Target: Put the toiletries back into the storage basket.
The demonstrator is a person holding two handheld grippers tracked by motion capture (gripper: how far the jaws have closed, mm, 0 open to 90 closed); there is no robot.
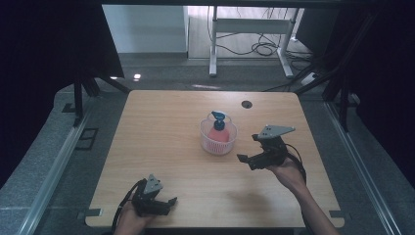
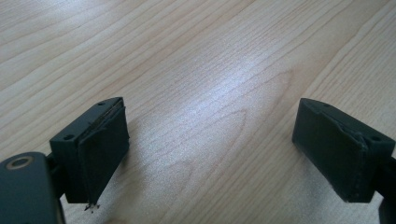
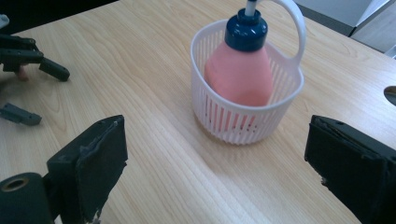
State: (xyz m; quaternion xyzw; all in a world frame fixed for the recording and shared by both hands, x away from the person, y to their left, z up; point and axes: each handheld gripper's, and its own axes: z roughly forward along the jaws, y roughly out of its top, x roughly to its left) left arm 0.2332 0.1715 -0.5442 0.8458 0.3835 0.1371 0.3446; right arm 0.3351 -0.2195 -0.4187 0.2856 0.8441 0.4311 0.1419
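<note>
plainly, pink bottle (image 3: 239, 74) in white basket (image 3: 219, 114): no legible label.

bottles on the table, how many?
1. A pink bottle with a dark blue pump top stands upright inside the white slotted basket mid-table, ahead of the open right gripper. Nothing else looks like a bottle.

bottle (image 3: 239, 70) base hidden by basket (image 3: 243, 119), pump top cut off

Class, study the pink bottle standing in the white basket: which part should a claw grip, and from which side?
Probably the blue cap and neck of the pink bottle, approached from above: the white basket walls surround the wide body, while the narrow cap rises clear of the rim.
</note>
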